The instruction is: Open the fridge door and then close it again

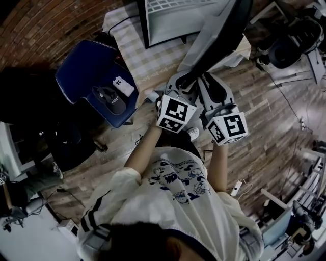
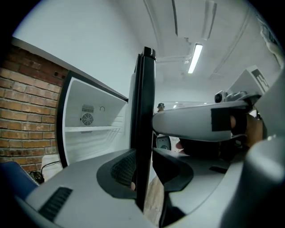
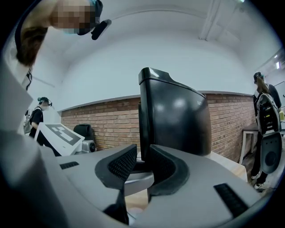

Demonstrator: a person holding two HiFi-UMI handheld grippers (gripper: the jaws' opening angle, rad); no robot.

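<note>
The fridge (image 1: 173, 15) stands open at the top of the head view, its white inside (image 2: 91, 129) showing a shelf and a fan grille. Its dark door (image 1: 219, 35) swings out toward me. My left gripper (image 1: 179, 84) is shut on the door's free edge (image 2: 145, 89), which runs upright between its pads (image 2: 122, 167). My right gripper (image 1: 208, 84) sits close beside it on the right, and its jaws (image 3: 141, 164) are shut on the same door (image 3: 176, 120). The right gripper (image 2: 200, 124) also fills the right of the left gripper view.
A blue chair (image 1: 81, 71) with a black object and a white remote stands left of the fridge, by a brick wall (image 1: 46, 25). Black chairs (image 1: 290, 46) are at the upper right. A person (image 3: 265, 120) stands at the right, another person (image 3: 38, 118) at the left.
</note>
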